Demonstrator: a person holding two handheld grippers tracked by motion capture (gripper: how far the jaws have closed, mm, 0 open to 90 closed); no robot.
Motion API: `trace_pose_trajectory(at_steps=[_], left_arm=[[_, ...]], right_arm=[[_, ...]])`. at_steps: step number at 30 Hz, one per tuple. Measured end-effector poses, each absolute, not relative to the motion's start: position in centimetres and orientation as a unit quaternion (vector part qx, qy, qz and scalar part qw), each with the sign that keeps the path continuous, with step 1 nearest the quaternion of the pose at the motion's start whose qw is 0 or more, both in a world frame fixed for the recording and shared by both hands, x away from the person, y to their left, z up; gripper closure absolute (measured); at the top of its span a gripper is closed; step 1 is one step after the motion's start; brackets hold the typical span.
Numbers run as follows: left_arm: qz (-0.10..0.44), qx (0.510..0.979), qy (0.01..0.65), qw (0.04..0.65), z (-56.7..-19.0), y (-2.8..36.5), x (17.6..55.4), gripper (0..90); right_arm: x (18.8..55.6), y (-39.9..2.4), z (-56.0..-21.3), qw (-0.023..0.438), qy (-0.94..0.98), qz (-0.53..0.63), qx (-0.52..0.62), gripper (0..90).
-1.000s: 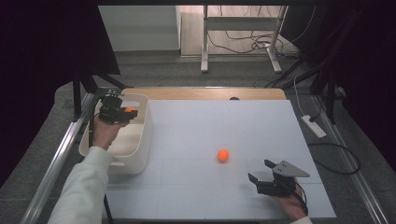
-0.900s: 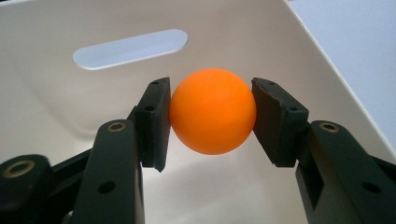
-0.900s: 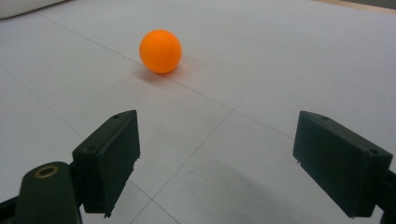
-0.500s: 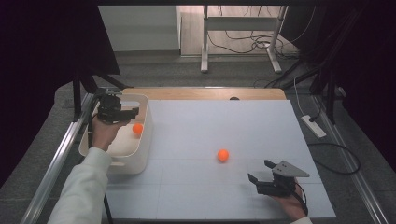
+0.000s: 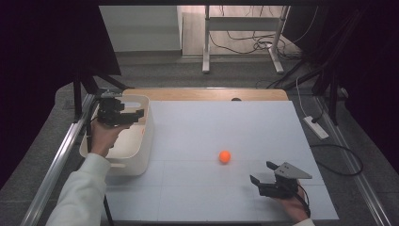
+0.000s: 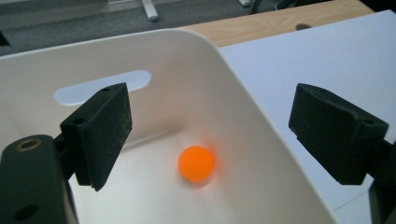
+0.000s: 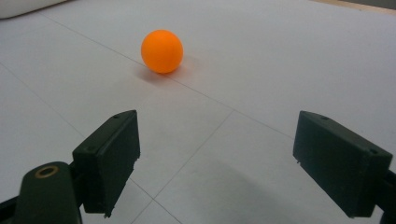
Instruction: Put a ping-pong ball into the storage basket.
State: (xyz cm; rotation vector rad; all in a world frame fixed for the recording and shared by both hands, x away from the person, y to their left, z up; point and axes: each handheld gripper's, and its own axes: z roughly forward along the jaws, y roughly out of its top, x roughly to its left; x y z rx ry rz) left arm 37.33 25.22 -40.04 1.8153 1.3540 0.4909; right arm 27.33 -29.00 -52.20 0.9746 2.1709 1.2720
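My left gripper [image 5: 131, 114] [image 6: 212, 116] hovers over the white bin [image 5: 143, 155] at the table's left. Its jaws have just been opening and stand wide, with nothing between them. An orange ball [image 6: 196, 163] lies on the floor of the bin [image 6: 261, 140], below the jaws. A second orange ball [image 5: 225, 157] [image 7: 161, 51] rests on the white mat, right of centre. My right gripper [image 5: 262, 172] [image 7: 219, 140] sits low near the front right edge, open and empty. It points at that ball, which lies a short way ahead of the jaws.
A white mat [image 5: 226, 122] covers the table, with a strip of bare wood [image 5: 207, 94] along the far edge. A metal rail [image 5: 56, 160] runs beside the bin on the left. On the floor to the right lie a power strip [image 5: 316, 127] and cables.
One second ago the left gripper held an orange ball over the bin. It has since opened, the ball has dropped into the bin, and the hand has risen slightly. The right gripper stayed still.
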Motion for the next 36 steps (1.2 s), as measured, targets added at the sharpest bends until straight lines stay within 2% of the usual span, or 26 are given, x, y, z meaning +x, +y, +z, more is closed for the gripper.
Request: trace_pose_trajectory(at_steps=[16,21,36], left_arm=[[0.177,0.727,0.494,0.444,-39.4,23.1,36.2,14.0],[0.158,0.717,0.483,0.478,-39.0,22.8,35.9,14.2],[0.155,0.723,0.442,0.509,-38.3,21.4,34.3,14.8]], right_arm=[[27.2,-29.1,-52.2,0.223,0.785,0.458,0.352,15.0],[27.3,-29.5,-52.2,0.224,0.780,0.458,0.361,15.1],[27.1,-29.4,-52.2,0.223,0.783,0.459,0.356,15.0]])
